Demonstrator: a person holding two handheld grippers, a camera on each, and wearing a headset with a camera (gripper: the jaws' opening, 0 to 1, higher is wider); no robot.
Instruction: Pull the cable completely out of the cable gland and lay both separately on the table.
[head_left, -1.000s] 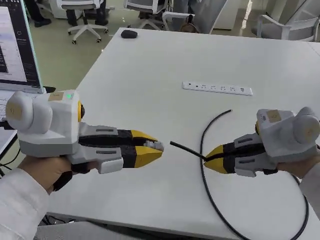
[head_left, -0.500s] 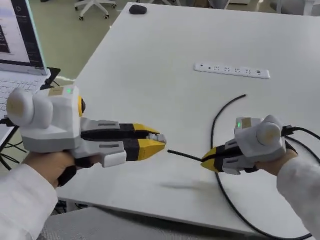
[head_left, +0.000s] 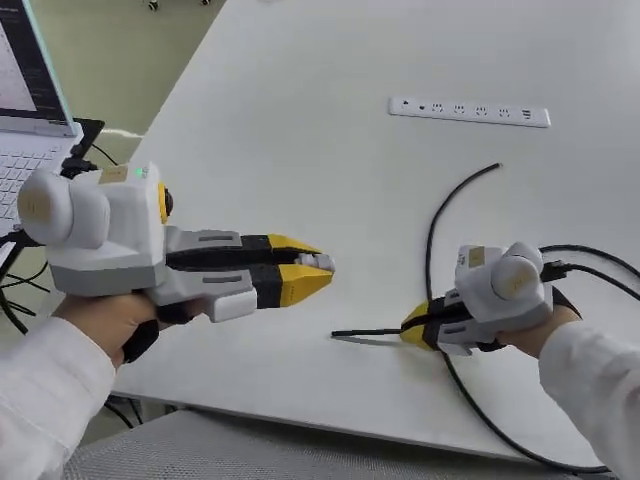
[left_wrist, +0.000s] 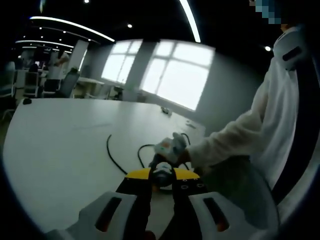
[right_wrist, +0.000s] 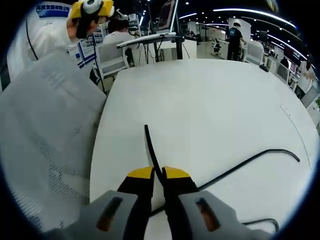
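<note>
White table (head_left: 300, 120) spreads beneath both tools. Left gripper (head_left: 312, 272) hovers above it, clamped on the cable gland (head_left: 318, 262), clear of the cable (head_left: 362, 332). Right gripper (head_left: 410, 326) pinches the cable low near its free end, probably to lay it down.

Black cable (head_left: 370, 332) and pale grey gland (head_left: 317, 262), apart from each other.
The small gland sits pinched in the tips of the left gripper (head_left: 322, 272), held above the table (head_left: 300, 120). The thin cable is free of it: a short straight end pokes from the closed right gripper (head_left: 408, 328), low over the table, while the rest lies in a wide loop on the tabletop.
</note>
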